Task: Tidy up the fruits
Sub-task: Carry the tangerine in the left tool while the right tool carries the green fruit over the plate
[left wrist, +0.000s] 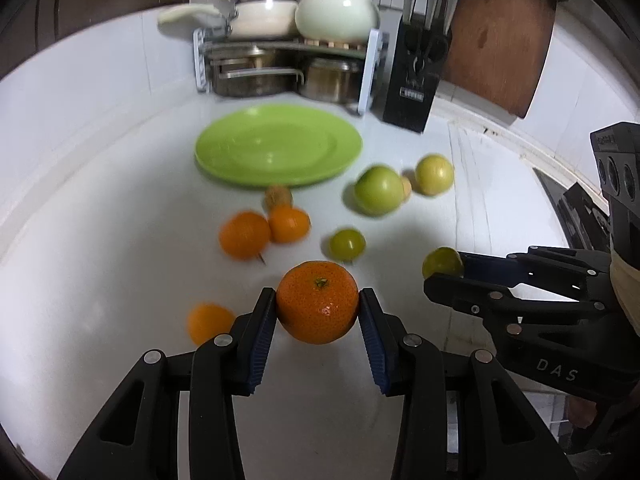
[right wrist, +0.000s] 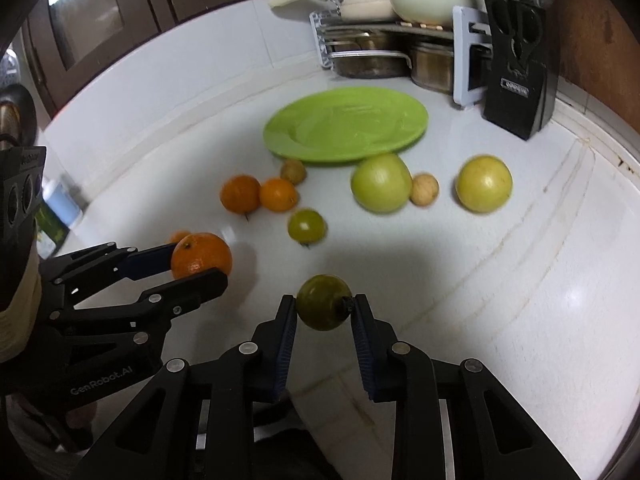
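My left gripper (left wrist: 318,306) is shut on a mandarin orange (left wrist: 318,308), held above the white counter; it also shows in the right wrist view (right wrist: 201,258). My right gripper (right wrist: 324,308) is shut on a small olive-green fruit (right wrist: 323,302), seen from the left wrist view too (left wrist: 442,262). An empty green plate (left wrist: 276,150) (right wrist: 346,124) lies farther back. Loose on the counter: two oranges (left wrist: 244,234) (left wrist: 289,224), another orange (left wrist: 210,322), a small green fruit (left wrist: 347,244), a big green fruit (left wrist: 378,190), a yellow-green fruit (left wrist: 434,174).
A dish rack (left wrist: 288,64) with pots and a white kettle (left wrist: 338,10) stands at the back. A black knife block (left wrist: 414,80) and a wooden cutting board (left wrist: 500,36) stand to its right. Two small brown fruits (right wrist: 293,171) (right wrist: 425,189) lie near the plate.
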A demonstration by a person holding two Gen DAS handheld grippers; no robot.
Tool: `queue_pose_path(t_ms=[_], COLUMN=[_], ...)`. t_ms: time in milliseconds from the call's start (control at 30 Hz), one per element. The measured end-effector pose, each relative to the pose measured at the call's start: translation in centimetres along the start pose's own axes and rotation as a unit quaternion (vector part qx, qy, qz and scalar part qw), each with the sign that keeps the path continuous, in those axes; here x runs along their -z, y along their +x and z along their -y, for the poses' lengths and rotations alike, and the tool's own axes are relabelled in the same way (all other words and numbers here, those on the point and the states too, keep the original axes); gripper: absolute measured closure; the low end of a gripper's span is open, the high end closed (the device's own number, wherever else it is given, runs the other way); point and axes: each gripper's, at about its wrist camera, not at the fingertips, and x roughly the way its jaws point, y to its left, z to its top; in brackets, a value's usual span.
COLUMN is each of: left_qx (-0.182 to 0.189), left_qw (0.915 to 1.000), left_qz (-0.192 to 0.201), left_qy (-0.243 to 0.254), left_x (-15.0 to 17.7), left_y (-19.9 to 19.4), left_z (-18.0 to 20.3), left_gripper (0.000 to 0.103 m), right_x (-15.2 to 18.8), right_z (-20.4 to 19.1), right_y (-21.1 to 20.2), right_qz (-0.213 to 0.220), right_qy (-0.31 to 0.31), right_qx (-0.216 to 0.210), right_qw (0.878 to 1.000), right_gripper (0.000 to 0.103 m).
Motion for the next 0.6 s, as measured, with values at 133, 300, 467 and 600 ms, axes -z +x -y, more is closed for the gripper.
queue_pose_path(t_ms=[133, 300, 467, 600], left_qx=[-0.005, -0.005, 0.008, 0.003], left_qw=[0.9998, 0.9991, 0.999, 0.9991], left_qz=[0.015, 0.029, 0.029, 0.025], left_qy=[0.01, 0.031, 0.034, 0.035], left_x=[-2.3, -4.9, -7.6, -9.3], left_y=[0.2, 0.8, 2.2, 3.5], left_z=[-1.3, -2.7, -4.0, -4.7], left_gripper=[0.062, 0.062, 0.062, 0.062], right_x=[-2.2, -4.7, -7.5, -10.0], right_z=[-0.4, -0.6, -0.3, 0.6], right_y=[0.1, 0.8, 2.3, 3.8], right_qz=[0.021, 0.036, 0.047, 0.043], right_qy=[0.001, -0.003, -0.008, -0.013], right_qx=[0.006, 0.028, 0.037, 0.027], right_qw=[1.0, 0.999, 0.998, 0.999], right_gripper=[0.074, 0.074, 0.074, 0.074])
